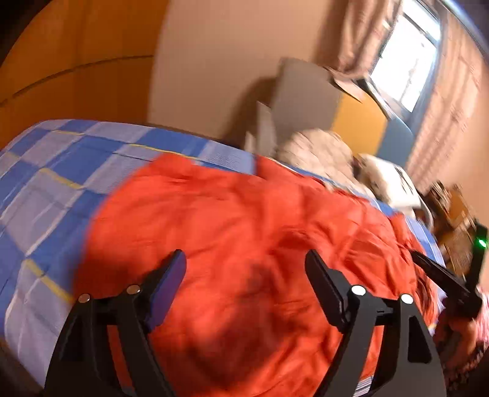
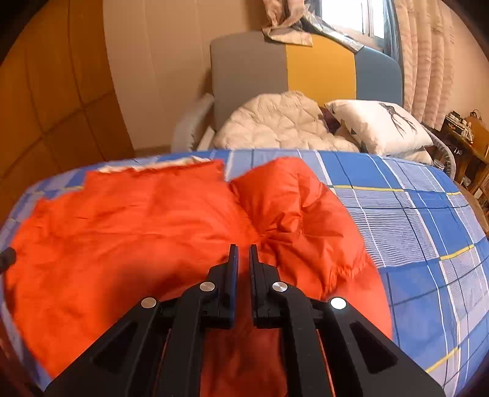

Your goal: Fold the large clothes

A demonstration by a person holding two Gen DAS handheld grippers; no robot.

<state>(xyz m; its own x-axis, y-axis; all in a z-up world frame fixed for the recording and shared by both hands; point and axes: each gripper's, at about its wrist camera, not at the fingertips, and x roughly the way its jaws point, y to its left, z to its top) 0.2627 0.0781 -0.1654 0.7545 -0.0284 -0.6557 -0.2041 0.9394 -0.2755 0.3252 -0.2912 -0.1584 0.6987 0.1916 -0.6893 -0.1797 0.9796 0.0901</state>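
An orange padded jacket [image 2: 137, 232] lies spread across a bed covered with a blue checked sheet [image 2: 428, 220]. In the right wrist view its body lies flat to the left, with a pale lining strip showing along its far edge, while a puffy part, which looks like a sleeve [image 2: 293, 207], is bunched up to the right of centre and lies partly over the body.

The left hand-held gripper [image 1: 246, 265] hangs over the orange fabric with its jaws spread wide. Nothing sits between them, and the picture is too blurred to say whether the fingertips touch the cloth.

The right hand-held gripper [image 2: 243, 253] has its jaws drawn close together, only a thin slit between them. It points at the spot where the bunched sleeve meets the body of the jacket. Orange fabric shows through the slit, but it cannot be told whether any cloth is pinched. The same gripper shows at the right edge of the left wrist view, with a green light on it.

Beyond the bed stand a headboard [image 2: 305, 70] in grey, yellow and blue panels, a cream quilted coat [image 2: 275, 125] and a white pillow [image 2: 379, 125]. Curtains [image 2: 428, 55] hang beside a bright window [image 2: 345, 15].
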